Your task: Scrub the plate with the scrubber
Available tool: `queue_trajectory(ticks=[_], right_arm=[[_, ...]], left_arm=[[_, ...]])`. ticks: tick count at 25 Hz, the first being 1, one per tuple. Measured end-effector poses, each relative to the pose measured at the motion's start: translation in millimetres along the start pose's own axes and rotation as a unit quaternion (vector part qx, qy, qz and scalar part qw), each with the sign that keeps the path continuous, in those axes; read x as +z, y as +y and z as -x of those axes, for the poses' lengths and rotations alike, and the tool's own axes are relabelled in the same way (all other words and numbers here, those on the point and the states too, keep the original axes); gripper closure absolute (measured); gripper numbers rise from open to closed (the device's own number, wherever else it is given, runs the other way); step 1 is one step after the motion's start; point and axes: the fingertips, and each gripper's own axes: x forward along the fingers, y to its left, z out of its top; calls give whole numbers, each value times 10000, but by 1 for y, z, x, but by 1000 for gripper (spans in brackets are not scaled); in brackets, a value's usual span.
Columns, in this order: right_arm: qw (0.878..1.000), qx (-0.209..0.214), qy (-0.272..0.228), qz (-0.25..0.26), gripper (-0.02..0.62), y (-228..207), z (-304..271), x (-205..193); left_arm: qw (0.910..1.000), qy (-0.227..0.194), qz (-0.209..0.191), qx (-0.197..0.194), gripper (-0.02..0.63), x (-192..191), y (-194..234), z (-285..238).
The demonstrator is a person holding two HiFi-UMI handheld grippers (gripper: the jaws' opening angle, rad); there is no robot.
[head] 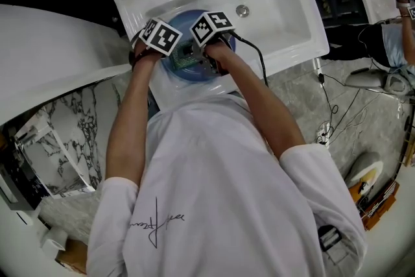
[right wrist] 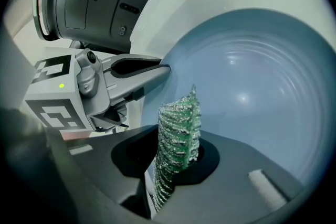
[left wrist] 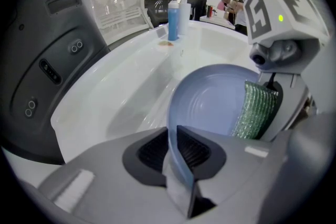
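A: The jaws of your left gripper (left wrist: 176, 152) are pinching just the rim of the round pale-blue plate (left wrist: 210, 105), tilted in the white ceramic sink (head: 285, 6).

B: Your right gripper (right wrist: 176, 152) is clamping the green mesh scrubber (right wrist: 178, 128); pushing hard is risking levering that plate loose.

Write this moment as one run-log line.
step: scrub plate | left gripper: shut on plate rim | right gripper: shut on scrubber, at plate face | place: sink
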Motion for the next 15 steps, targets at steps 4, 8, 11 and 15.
queue_trajectory(ticks=[4,8,11,15], right_arm=[[10000,-54,35,49,528,-3,2,-1],[9999,-98,67,90,528,-5,6,-2],[9998,-128,91,118,528,-8,11,-3],[9996,-203,127,159,528,-14,18,-4]], left_arm=[[9999,0,-27,132,497,0,5,2],[10000,-12,-20,79,497,0,3,2],[10000,-13,-6,-14,497,1,-1,0],[10000,-19,-26,64,497,1,2,1]])
